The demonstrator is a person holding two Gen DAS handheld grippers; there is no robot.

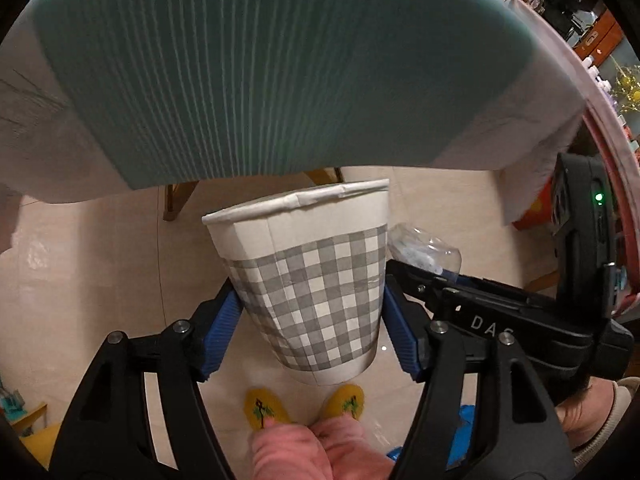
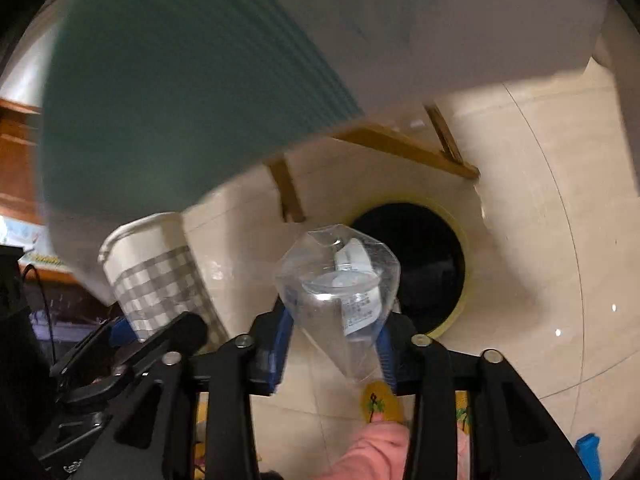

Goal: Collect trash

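A paper cup with a grey-and-white check band hangs over the floor, squeezed between the blue pads of my left gripper, which is shut on it. The same paper cup shows at the left of the right wrist view. My right gripper is shut on a crumpled clear plastic wrapper with a white label inside. Past the wrapper stands a round bin with a dark opening and a yellowish rim. In the left wrist view the wrapper and the right gripper's body sit just right of the cup.
A table with a teal ribbed mat over a white cloth overhangs the top of both views. Wooden legs stand on the beige tiled floor. A person's yellow slippers and pink trouser legs are below the grippers.
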